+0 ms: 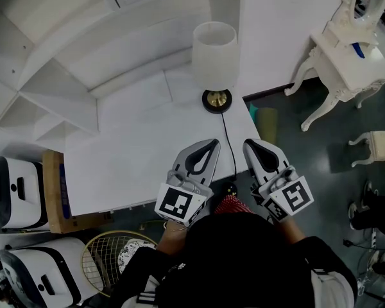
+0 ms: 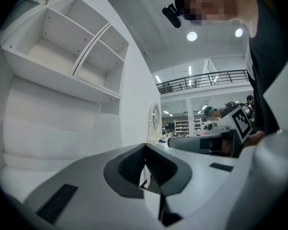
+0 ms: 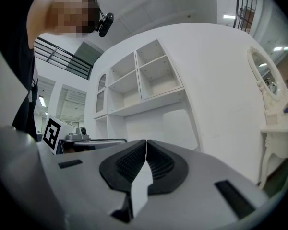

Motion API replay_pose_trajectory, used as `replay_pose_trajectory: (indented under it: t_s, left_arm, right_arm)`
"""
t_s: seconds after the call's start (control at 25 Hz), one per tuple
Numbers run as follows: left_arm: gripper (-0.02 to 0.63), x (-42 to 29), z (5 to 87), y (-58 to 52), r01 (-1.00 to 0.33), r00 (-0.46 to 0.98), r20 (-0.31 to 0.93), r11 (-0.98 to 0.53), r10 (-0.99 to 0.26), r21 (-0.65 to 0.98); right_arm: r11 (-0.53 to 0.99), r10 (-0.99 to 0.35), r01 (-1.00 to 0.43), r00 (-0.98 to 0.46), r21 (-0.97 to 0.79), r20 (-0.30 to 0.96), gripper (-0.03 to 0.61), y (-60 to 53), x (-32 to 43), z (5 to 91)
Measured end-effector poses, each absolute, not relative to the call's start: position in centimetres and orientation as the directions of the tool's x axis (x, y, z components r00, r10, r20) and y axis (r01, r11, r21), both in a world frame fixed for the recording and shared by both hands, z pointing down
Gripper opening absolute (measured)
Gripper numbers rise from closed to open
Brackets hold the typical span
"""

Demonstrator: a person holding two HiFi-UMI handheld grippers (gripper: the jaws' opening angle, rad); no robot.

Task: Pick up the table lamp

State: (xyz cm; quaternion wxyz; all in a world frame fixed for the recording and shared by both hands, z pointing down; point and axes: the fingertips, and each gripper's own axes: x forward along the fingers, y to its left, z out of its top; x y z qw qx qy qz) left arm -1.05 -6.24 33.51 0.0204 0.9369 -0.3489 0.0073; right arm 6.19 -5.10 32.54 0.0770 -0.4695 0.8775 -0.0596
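On the white counter (image 1: 141, 153), toward its far edge, the table lamp (image 1: 214, 55) is standing upright, with its white shade sitting above a round dark base (image 1: 217, 101) that has a brass centre. A black cord (image 1: 229, 143) is running from the base across the counter toward the near edge and is passing between the two grippers.

Both grippers are hovering over the near part of the counter, side by side and pointing toward the lamp. Both are well short of it and touching nothing. The left gripper (image 1: 212, 144) is hanging just left of the cord. In the left gripper view its fingers (image 2: 132, 164) are pressing fully together with nothing between them. The right gripper (image 1: 249, 145) is hanging by the counter's near right corner. In the right gripper view its fingers (image 3: 132, 163) are likewise meeting along their whole length and gripping nothing.

A white shelving unit (image 1: 58, 76) is rising behind and to the left of the counter, and the lamp is standing just beside its end. Off to the right, a white dressing table (image 1: 346, 59) and a small stool (image 1: 376, 145) are standing on the dark floor, well apart from the counter. Below the counter's near left corner, a wooden crate (image 1: 54, 201) and a racket (image 1: 109, 252) are lying near each other.
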Motion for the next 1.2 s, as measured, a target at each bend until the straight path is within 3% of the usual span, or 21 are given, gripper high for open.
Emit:
replay_pose_trajectory:
  t_s: [1.2]
  left_arm:
    - [0.003, 0.6, 33.9, -11.1, -0.705, 0.708, 0.046, -0.709, -0.704, 0.008]
  right_arm:
    - [0.613, -0.787, -0.764, -0.614, -0.202, -0.069, 0.017, -10.8, 7.9, 33.9]
